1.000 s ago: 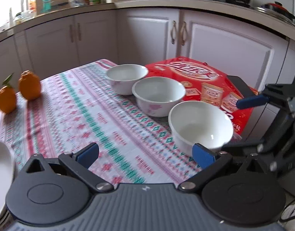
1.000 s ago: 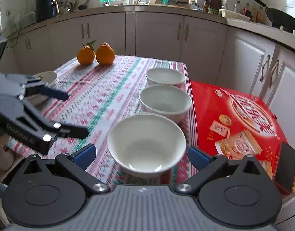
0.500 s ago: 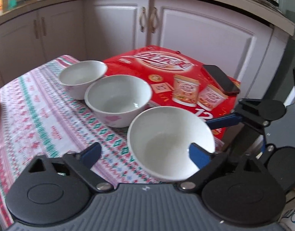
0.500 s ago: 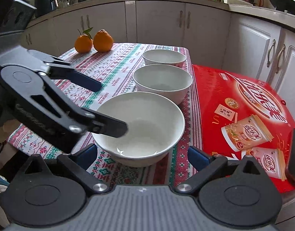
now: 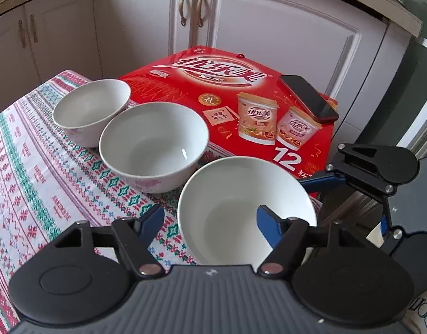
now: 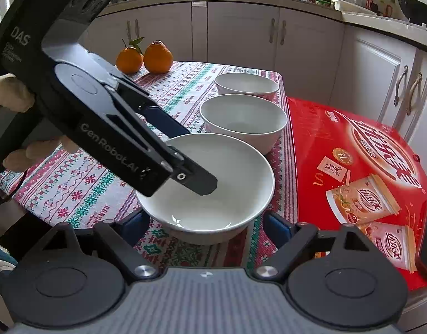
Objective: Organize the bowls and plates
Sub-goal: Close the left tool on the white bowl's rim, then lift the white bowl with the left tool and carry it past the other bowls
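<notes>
Three white bowls stand in a row on the patterned tablecloth. The nearest bowl sits at the table's corner, the middle bowl behind it, the far bowl beyond. My left gripper is open; one finger reaches inside the nearest bowl, the other stays outside its rim. In the right wrist view the left gripper straddles that rim. My right gripper is open, its fingers on either side of the nearest bowl's near wall.
A red drink carton lies beside the table with a black phone on it. Two oranges sit at the table's far end. White cabinets stand behind. The right gripper shows in the left wrist view.
My left gripper has swung right and closed in on the nearest bowl, putting one finger inside it. My right gripper has moved forward up to the same bowl.
</notes>
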The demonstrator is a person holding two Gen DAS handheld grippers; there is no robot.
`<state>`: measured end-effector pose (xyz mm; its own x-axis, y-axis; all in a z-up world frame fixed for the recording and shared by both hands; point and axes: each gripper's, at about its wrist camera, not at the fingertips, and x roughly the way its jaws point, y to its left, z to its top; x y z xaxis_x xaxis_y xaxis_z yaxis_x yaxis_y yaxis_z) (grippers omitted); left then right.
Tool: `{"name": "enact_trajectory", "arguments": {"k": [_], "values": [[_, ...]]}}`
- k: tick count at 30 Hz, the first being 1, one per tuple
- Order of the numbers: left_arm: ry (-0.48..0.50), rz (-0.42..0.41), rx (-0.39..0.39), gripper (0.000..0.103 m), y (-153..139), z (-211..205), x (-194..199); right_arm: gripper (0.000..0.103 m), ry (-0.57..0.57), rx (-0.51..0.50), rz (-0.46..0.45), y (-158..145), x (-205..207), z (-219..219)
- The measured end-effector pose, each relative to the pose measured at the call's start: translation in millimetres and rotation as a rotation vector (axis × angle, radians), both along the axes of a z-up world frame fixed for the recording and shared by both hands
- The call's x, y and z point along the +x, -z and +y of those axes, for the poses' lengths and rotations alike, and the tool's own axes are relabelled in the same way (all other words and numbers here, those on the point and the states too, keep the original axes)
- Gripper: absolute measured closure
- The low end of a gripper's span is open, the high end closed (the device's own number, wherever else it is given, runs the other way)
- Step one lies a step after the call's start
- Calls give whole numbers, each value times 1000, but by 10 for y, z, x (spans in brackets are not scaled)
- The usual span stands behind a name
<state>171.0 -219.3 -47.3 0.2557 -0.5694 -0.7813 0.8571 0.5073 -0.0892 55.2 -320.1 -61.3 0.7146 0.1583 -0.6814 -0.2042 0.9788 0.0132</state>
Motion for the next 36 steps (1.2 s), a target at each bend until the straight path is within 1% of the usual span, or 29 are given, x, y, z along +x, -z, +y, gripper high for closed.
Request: {"name": "enact_trajectory", "arguments": {"k": [2,4,6,7,14,20,29,36], "values": [[6,8,1,36,-5,-11,14,16,-5,1,-1,-7,-11,9],[17,15,4,37,-7,-24,16,16,-3,1,-2,-7,-13,8],[28,19,4,43,-8,-32,7,16,0,2,-2,-12,-12,10],[32,21,3,43,-8,-33,4,16,1,0,-2,-13,-12,14],[35,33,-7,44,-2,-35,20,16,1,-2,1,-14,-13,20],[21,29,-8,44,-11,5,16,16,-7,0,7,-43,4,36],[-22,23,-29,43,-106,277,33,16,-71,-1,-8,-157,62,208],[-66,-7,-39,43,-201,570,16,16,-128,13,2,-205,161,404]]}}
